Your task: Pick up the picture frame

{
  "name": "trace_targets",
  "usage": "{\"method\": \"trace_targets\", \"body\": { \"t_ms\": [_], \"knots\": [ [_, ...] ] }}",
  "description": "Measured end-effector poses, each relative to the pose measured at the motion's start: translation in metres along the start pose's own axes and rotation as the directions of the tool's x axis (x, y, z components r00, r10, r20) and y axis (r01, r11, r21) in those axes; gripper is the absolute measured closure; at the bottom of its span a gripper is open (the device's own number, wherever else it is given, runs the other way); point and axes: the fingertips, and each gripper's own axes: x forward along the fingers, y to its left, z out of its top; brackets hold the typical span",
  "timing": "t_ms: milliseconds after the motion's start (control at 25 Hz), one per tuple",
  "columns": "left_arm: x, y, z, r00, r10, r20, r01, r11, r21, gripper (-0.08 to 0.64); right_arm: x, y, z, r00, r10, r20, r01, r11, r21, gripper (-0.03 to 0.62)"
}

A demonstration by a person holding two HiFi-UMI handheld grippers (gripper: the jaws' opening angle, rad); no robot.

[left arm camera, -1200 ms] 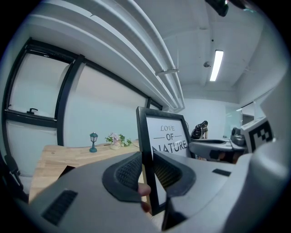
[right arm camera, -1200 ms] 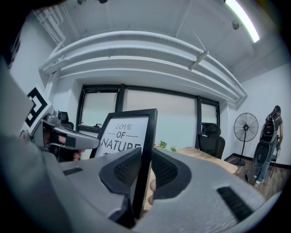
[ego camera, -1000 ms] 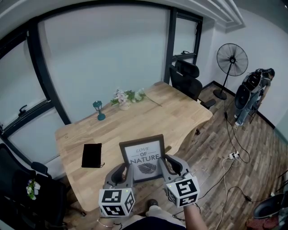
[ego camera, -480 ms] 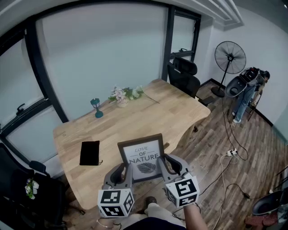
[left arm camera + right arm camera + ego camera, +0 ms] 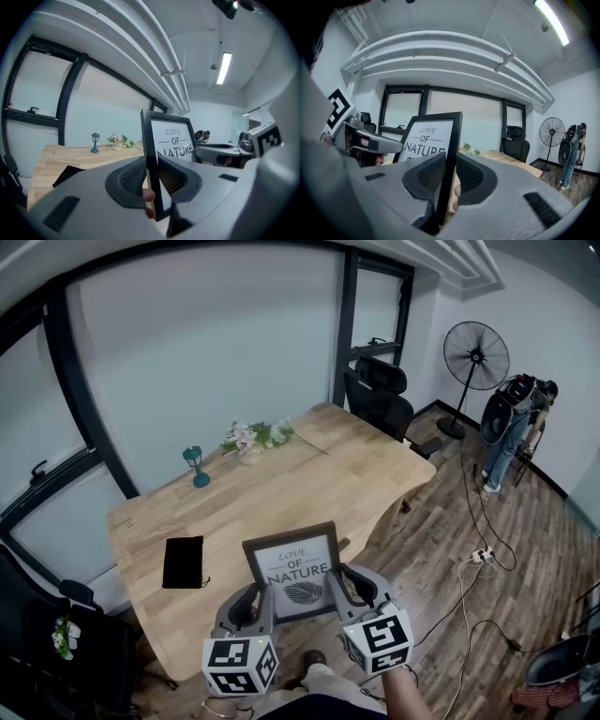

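1. At the far left, a black pouch [image 5: 183, 562] lies flat on the wooden table [image 5: 309, 484]. It is well apart from everything I hold.
2. Further back, near the window side, stands a small teal lantern [image 5: 195, 466]. Just to its right is a little bunch of flowers [image 5: 251, 440].
3. My left gripper [image 5: 151, 177] has its jaws partly closed, and its ribbed pads clamp the left edge of the picture frame [image 5: 295, 568]. The dark moulding sits squarely between them.
4. The frame stands upright between my two tongs at the near edge of the table, facing me. Its black border surrounds a white print with the words "LOVE OF NATURE" and a leaf below them. I cannot tell whether its bottom edge touches the wood.
5. My right gripper [image 5: 450, 176] mirrors the left, with jaws partly closed and pads pressed on the frame's right edge. Both marker cubes sit low, near my body.
6. Beyond the table's far right corner is a black office chair [image 5: 380, 399].
7. Further right, a black pedestal fan [image 5: 476, 357] stands on the wood-plank floor.
8. At the far right, near the wall, stands a person [image 5: 511, 427] wearing a backpack.
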Motion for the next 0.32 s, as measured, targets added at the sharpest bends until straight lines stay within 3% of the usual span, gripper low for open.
{"method": "trace_targets", "body": {
  "t_ms": [320],
  "knots": [
    [0.017,-0.003,-0.005,1.000,0.001,-0.020,-0.001,1.000,-0.004,0.489,0.009,-0.014,-0.009,1.000,0.001,-0.018,-0.001,1.000,0.011,0.523]
  ]
}}
